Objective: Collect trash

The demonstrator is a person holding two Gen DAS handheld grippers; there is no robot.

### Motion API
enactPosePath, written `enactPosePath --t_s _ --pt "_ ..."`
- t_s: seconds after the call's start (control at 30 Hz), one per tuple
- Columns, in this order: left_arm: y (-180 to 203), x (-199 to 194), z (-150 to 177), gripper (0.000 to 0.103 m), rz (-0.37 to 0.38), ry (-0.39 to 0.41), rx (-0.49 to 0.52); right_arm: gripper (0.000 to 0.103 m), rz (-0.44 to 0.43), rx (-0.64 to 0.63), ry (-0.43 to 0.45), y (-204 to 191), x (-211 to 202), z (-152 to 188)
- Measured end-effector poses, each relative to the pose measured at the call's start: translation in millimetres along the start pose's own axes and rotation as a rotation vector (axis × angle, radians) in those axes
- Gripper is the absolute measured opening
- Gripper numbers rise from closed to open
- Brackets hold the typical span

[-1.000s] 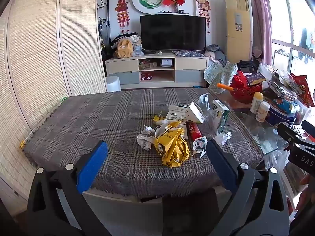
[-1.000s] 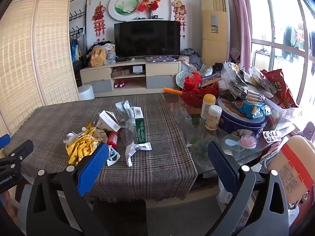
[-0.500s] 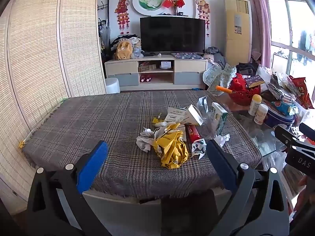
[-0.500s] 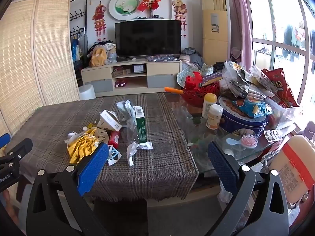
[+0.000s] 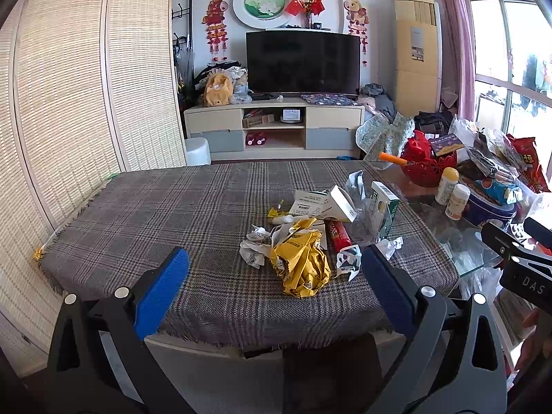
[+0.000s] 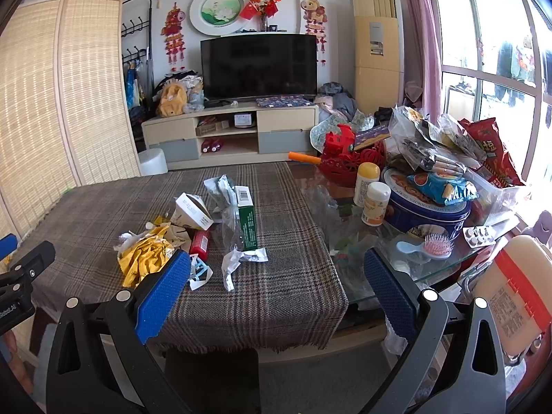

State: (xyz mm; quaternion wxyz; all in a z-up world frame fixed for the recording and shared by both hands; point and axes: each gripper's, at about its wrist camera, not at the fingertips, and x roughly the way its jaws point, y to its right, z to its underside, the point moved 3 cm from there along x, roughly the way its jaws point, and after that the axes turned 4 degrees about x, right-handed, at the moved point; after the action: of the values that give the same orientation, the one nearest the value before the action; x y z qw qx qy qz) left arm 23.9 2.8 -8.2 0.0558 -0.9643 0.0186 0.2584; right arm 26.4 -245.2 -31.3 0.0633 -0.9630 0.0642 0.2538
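A heap of trash lies on the plaid tablecloth (image 5: 155, 214): a crumpled yellow bag (image 5: 300, 265), white paper scraps (image 5: 253, 253), a red wrapper (image 5: 339, 236), a white carton (image 5: 339, 201) and a green box (image 5: 384, 207). My left gripper (image 5: 274, 283) is open and empty, in front of the table edge, short of the yellow bag. My right gripper (image 6: 276, 283) is open and empty near the table's front. In its view I see the yellow bag (image 6: 143, 257), the green box (image 6: 246, 220) and a torn wrapper (image 6: 238, 262).
A glass table part (image 6: 431, 269) on the right holds a blue tin (image 6: 424, 210), two bottles (image 6: 374, 203), snack bags (image 6: 490, 148), a hairbrush (image 6: 427, 245) and a red basket (image 6: 348, 162). A TV stand (image 5: 276, 131) is behind. A bamboo screen (image 5: 69, 103) stands left.
Both grippers have drawn slightly back or up from the table; the trash sits a little farther away. Nothing was grasped.
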Motion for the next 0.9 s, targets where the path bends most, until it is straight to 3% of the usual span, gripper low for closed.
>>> enactPosePath --t_s 0.9 --pt "-4.7 -0.2 -1.3 0.095 -0.005 -0.001 -0.007 0.100 0.005 -0.001 0.003 5.9 -1.3 1.0"
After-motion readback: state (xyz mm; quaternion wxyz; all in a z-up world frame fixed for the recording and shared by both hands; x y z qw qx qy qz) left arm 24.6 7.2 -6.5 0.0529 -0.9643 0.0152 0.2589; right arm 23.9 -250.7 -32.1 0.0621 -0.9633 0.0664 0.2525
